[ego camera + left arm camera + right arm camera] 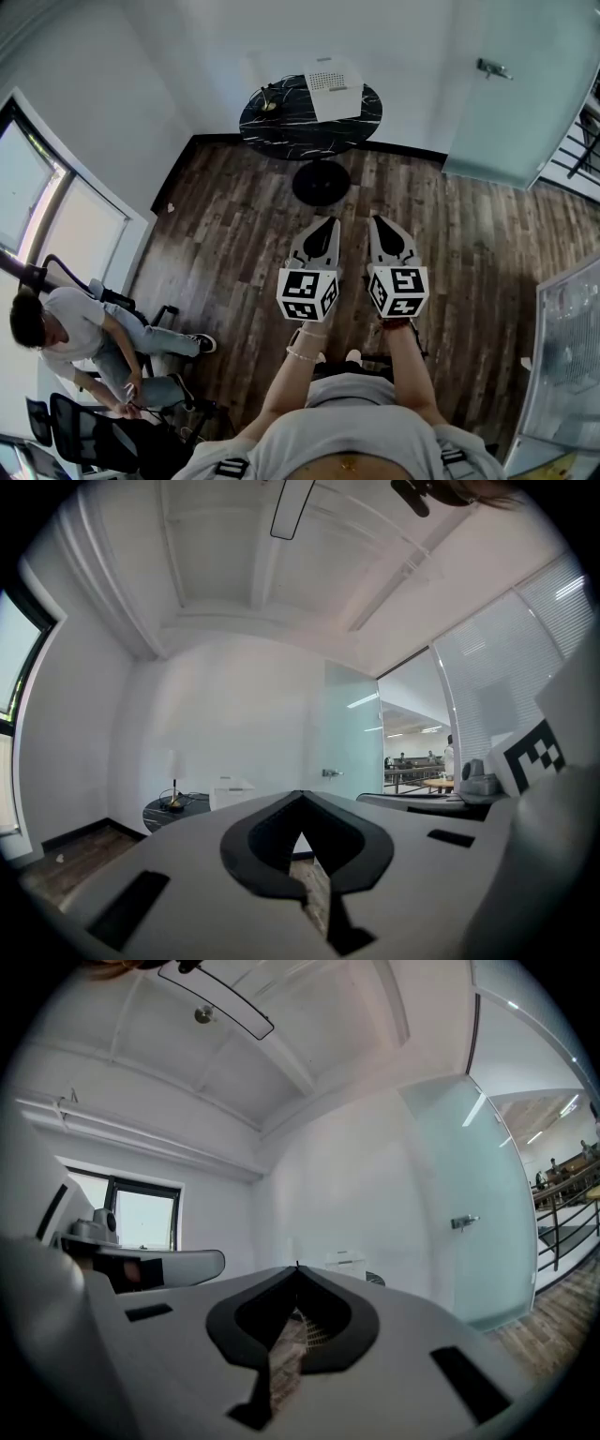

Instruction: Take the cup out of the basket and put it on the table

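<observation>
Far-left corner: person seated, by window.
Table: round, black marble top, well ahead of both grippers.
Basket: white, on table's right half; cup not discernible from here.
L gripper: jaws closed, tips meet, nothing btw them, over wood floor.
R gripper: closed too, empty, just beside L.
Door: frosted glass, far right.

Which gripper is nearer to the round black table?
Left, by a little. The left gripper points almost straight at the table, well short of it. The right gripper is held beside the left one, in line with the table's right edge. Neither touches it.
</observation>
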The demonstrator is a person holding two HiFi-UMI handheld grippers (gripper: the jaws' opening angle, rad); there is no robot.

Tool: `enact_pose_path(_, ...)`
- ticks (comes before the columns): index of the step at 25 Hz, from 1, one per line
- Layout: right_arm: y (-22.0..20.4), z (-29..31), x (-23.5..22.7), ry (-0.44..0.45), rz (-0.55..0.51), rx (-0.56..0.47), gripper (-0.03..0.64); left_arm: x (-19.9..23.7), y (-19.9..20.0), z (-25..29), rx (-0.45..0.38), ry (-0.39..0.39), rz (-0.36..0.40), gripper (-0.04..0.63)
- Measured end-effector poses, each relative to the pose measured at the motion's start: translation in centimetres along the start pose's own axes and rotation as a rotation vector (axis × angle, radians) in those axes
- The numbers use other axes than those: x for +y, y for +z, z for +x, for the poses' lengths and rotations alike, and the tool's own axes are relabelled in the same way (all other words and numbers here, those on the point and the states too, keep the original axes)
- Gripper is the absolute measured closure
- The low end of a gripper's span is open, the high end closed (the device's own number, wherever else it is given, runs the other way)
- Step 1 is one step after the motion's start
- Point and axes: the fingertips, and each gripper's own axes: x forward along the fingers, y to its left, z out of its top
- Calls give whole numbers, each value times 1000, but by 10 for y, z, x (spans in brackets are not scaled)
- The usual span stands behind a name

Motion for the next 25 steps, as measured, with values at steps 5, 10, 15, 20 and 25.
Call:
enact_pose_path(5, 1, -6, -14, 0, 2, 0, 609, -10, -3, 5, 0, 8, -6, 589)
enact_pose_path(10, -1, -10, -24, -11, 12, -6, 609, -20, -7, 10, 5, -2, -5, 589)
enact_pose_path(15, 0, -4, -31, -21, 2, -3, 609, -19, -10, 21, 14, -8, -14, 589)
enact_pose_path(20, 1, 12, -37, -34, 4, -11, 609, -9, -11, 38, 16, -20, -13, 589)
enact_pose_path(25, 3, 33, -40, -46, 4, -11, 609, 5, -10, 56, 21, -38, -15, 589)
